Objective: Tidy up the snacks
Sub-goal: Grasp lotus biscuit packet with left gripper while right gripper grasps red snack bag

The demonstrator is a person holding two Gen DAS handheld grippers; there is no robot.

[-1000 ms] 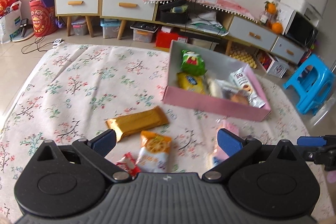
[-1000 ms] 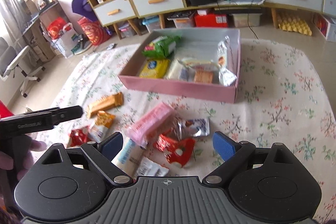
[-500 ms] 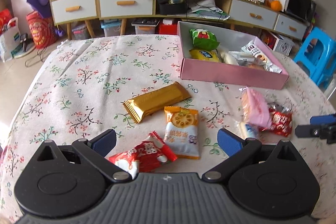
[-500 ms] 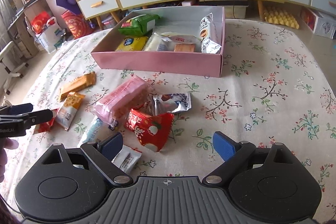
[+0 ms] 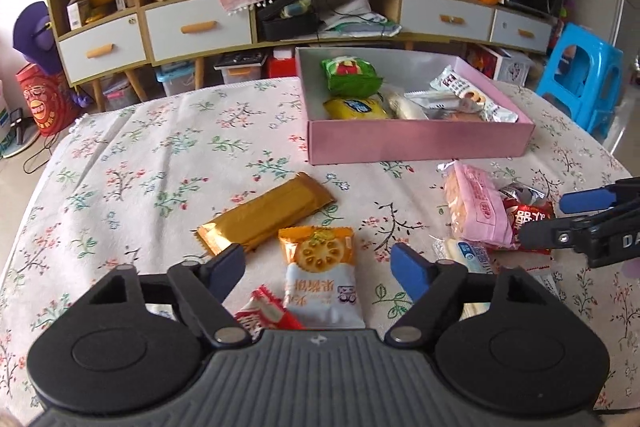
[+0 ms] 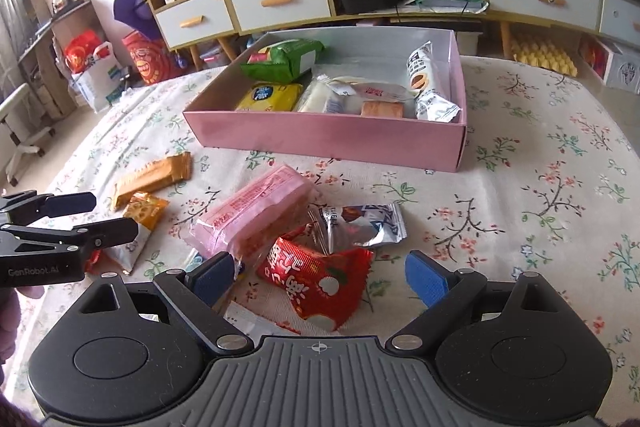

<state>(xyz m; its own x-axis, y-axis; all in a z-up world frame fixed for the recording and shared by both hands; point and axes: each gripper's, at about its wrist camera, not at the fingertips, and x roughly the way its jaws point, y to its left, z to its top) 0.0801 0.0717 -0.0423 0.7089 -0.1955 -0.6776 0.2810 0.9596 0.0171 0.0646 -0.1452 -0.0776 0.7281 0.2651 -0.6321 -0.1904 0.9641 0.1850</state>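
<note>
A pink box (image 5: 420, 143) (image 6: 328, 139) holding several snacks stands at the far side of the floral table. My left gripper (image 5: 318, 265) is open, low over an orange-and-white biscuit packet (image 5: 320, 271), with a small red packet (image 5: 266, 313) near its left finger and a gold bar (image 5: 266, 213) just beyond. My right gripper (image 6: 318, 277) is open, low over a red packet (image 6: 320, 279); a pink packet (image 6: 256, 215) and a silver packet (image 6: 360, 227) lie just beyond it. The right gripper also shows at the right edge of the left wrist view (image 5: 560, 223).
A blue-and-white packet (image 5: 470, 255) lies under the pink one. The left gripper (image 6: 96, 219) shows at the left of the right wrist view. Beyond the table are wooden cabinets (image 5: 192, 27), a blue stool (image 5: 584, 75) and floor clutter.
Both grippers have come down and forward toward the loose snacks. The biscuit packet now lies between the left fingers and the red packet between the right fingers. Both stay open.
</note>
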